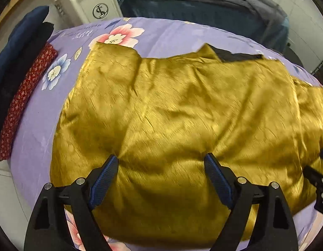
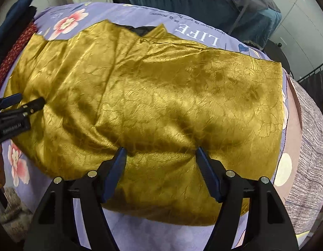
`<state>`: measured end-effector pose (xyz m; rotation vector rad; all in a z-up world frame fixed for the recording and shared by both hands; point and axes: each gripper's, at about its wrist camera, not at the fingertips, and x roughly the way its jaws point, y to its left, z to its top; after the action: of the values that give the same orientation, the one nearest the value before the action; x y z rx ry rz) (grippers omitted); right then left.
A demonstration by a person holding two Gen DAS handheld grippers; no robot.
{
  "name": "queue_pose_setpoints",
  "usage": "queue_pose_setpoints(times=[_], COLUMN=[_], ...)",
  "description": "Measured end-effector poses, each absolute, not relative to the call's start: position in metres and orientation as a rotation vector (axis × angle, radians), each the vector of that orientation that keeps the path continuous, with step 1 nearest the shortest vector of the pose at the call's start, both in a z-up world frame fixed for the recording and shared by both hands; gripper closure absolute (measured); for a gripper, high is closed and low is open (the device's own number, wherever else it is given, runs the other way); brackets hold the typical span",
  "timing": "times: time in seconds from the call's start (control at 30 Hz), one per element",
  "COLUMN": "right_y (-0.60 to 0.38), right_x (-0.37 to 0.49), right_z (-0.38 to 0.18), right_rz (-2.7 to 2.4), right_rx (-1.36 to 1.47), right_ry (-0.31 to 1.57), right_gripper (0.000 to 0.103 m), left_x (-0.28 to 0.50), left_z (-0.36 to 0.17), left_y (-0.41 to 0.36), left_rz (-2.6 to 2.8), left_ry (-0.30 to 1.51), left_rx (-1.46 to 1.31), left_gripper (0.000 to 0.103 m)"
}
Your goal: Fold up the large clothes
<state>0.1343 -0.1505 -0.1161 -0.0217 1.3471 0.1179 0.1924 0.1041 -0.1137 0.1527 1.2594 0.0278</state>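
A gold garment (image 1: 182,115) lies spread across a purple sheet (image 1: 165,35) with printed flowers. Its satin face is creased and shiny, and a strip of black lining (image 1: 236,55) shows at its far edge. In the right wrist view the garment (image 2: 161,96) covers most of the sheet (image 2: 140,230), whose far part carries the printed word "LIFE".

The left gripper (image 1: 161,160) has its jaws wide apart, with both blue-padded fingertips (image 1: 112,162) pressed down on the near part of the garment; the cloth puckers toward each tip and swells between them, but nothing is pinched. The right gripper (image 2: 161,151) stands the same way: jaws spread wide, tips dug into the fabric, a fold of cloth bulging in the gap, and no hold on it. In the right wrist view the left gripper (image 2: 21,102) shows at the left edge, resting on the garment's left end.

Beside the sheet's left side lies a stack of folded clothes (image 1: 19,67): dark blue, black and a red patterned one (image 1: 25,100). Beyond the sheet stand a white appliance (image 1: 88,0) with a round logo and a grey bed (image 1: 213,4).
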Motion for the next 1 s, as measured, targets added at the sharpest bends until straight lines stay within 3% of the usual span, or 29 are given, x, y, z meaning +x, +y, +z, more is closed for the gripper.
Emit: queue_pose_setpoints(times=[0.2,0.43,0.7,1.0], right_y=[-0.152,-0.155,-0.151,-0.154], right_x=[0.159,0.177,0.190,0.176], right_z=[-0.145,-0.171,-0.185,-0.185], right_rz=[0.086,0.032,-0.008,0.010], right_rx=[0.009,0.036,0.050,0.068], right_ry=[1.437,1.515,1.549,1.425], right_gripper=[0.023,0.006,0.005,0.005], left_x=[0.227,0.245,0.258,0.254], left_z=[-0.141,-0.160,-0.172,-0.168], left_y=[0.130,0.135,0.136,0.133], left_rz=[0.036,0.034,0.024,0.024], left_ry=[1.378,1.454,1.448,1.414], left_rx=[0.073,0.046,0.074,0.086], left_gripper=[0.006,0.005,0.004,0.004])
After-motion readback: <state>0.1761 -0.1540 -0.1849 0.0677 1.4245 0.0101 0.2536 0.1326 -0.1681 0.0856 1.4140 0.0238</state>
